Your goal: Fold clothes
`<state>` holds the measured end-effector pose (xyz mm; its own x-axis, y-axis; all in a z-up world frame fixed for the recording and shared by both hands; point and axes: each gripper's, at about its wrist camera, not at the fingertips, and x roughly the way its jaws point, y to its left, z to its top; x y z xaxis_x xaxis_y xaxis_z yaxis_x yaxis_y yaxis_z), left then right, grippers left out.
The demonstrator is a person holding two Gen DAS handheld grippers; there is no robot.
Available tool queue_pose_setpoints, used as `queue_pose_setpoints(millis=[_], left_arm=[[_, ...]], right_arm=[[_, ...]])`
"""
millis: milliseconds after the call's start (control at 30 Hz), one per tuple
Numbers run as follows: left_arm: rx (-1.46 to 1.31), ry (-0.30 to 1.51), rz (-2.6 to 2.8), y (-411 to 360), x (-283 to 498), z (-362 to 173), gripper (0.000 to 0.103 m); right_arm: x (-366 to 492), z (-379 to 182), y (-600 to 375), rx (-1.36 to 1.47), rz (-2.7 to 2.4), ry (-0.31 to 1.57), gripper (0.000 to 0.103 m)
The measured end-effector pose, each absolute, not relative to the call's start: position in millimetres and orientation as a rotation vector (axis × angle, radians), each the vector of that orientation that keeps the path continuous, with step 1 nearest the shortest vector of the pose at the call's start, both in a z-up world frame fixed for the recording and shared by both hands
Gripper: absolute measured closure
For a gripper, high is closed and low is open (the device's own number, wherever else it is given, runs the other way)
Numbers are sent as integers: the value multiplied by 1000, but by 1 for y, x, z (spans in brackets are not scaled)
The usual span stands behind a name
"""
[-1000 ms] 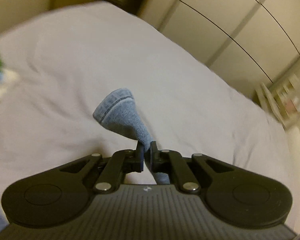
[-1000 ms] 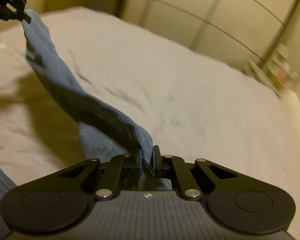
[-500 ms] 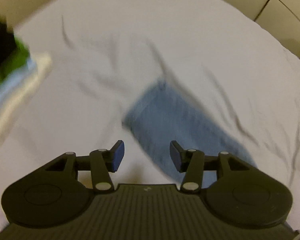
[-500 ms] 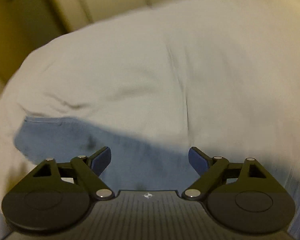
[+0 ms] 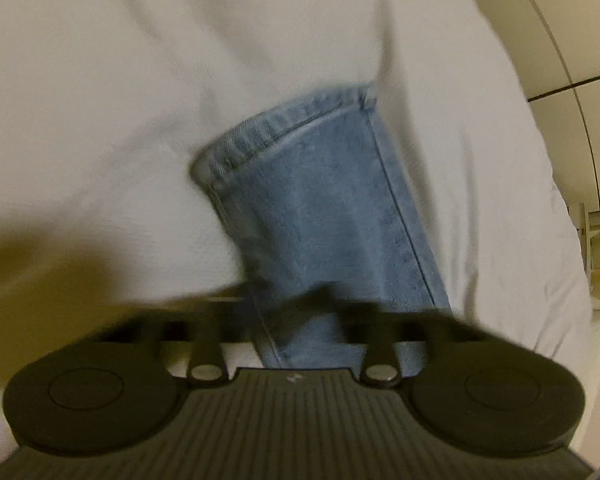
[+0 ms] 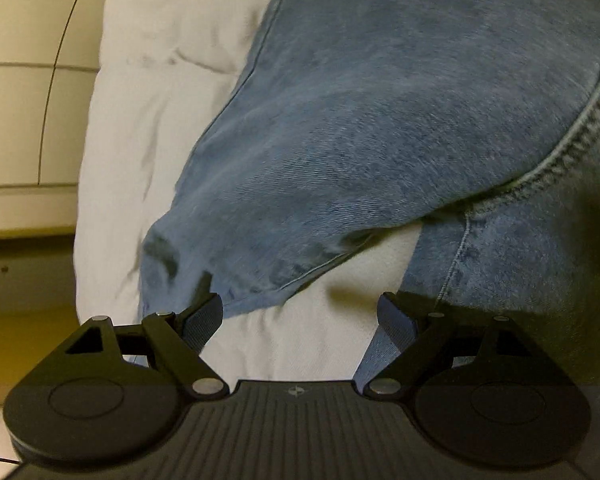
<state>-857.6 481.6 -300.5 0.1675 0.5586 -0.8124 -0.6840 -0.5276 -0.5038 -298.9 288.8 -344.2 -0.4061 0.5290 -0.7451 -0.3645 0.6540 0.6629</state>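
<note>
A: Any brand, label or writing you can read?

B: None legible. Each hand-held gripper body has a small mark at its front edge, too small to make out.

A: Where are the jeans?

B: Spread on the bed [image 5: 100, 80], on its white cover. The left wrist view shows one jeans leg [image 5: 324, 208] with its stitched hem at the far end, running back toward the camera and under the left hand-held gripper [image 5: 300, 312].

A: Is that gripper holding the leg?

B: I cannot tell. Its fingers are smeared by motion blur right over the denim, so neither the gap between them nor any contact can be read.

A: And the right one?

B: The right hand-held gripper [image 6: 300, 320] is spread wide and holds nothing. White cover shows between its blue-padded fingers [image 6: 204, 320]; denim lies just beyond both tips.

A: What does that view add?

B: The wider part of the jeans [image 6: 380, 100], with a heavy curved seam [image 6: 580, 132] to the right, and the bed's edge left of the denim with pale panelled doors [image 6: 28, 100] beyond. The left view alone shows the hem, with similar doors [image 5: 572, 40] past the bed's right side.
</note>
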Motion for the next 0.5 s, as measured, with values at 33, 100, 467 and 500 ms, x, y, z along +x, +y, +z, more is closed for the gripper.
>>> queue_pose_setpoints(millis=[33, 100, 467, 500], left_arm=[[-1398, 144, 1545, 488, -859, -294, 100], [-1310, 173, 1501, 502, -860, -281, 100], [-735, 959, 1549, 504, -852, -307, 78], [-812, 948, 1612, 497, -865, -314, 79]], right_arm=[[-299, -341, 285, 132, 977, 1727, 16], [-300, -333, 281, 117, 984, 1707, 16], [-318, -317, 268, -23, 1026, 1686, 16], [-320, -316, 268, -43, 1037, 1684, 16]])
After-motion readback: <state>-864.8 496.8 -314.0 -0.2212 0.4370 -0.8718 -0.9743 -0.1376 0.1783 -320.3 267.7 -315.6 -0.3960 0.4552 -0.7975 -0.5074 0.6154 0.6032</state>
